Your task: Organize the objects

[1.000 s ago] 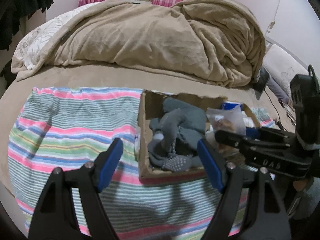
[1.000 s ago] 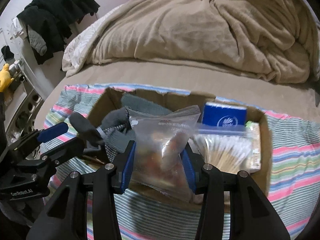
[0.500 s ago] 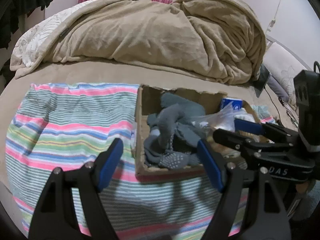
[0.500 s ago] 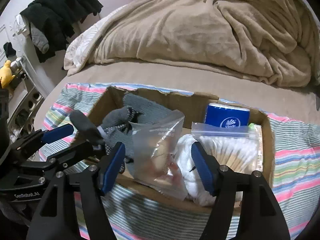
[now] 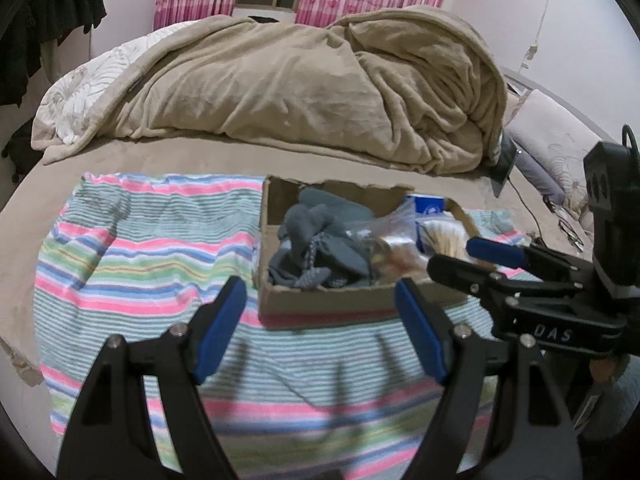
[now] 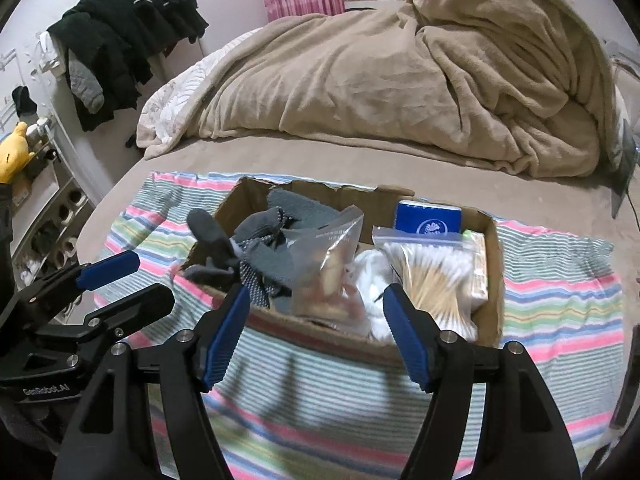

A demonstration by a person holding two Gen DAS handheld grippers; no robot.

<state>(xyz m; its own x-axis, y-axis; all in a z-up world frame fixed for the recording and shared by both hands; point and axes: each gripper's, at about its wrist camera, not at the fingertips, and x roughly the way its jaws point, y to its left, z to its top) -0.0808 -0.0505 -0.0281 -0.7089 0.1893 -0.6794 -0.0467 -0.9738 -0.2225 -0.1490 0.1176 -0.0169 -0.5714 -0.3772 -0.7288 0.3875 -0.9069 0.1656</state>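
A shallow cardboard box [image 6: 494,280] [image 5: 328,306] sits on a striped cloth on the bed. It holds grey socks [image 6: 260,252] [image 5: 320,240] at its left, a clear snack bag [image 6: 328,268] in the middle, a zip bag of cotton swabs [image 6: 432,268], white tissue and a blue packet [image 6: 428,222] at the back right. My right gripper [image 6: 316,332] is open and empty, just short of the box's near wall. My left gripper [image 5: 320,328] is open and empty, also in front of the box.
The striped cloth [image 5: 132,256] covers the near part of the bed. A heaped beige blanket [image 6: 400,80] lies behind the box. Dark clothes [image 6: 120,32] hang at the left wall, with a shelf below. A pillow and cable [image 5: 536,168] are at the far right.
My right gripper opened and let go of the snack bag, which now stands in the box. Both grippers have drawn back from the box toward the bed's near edge.
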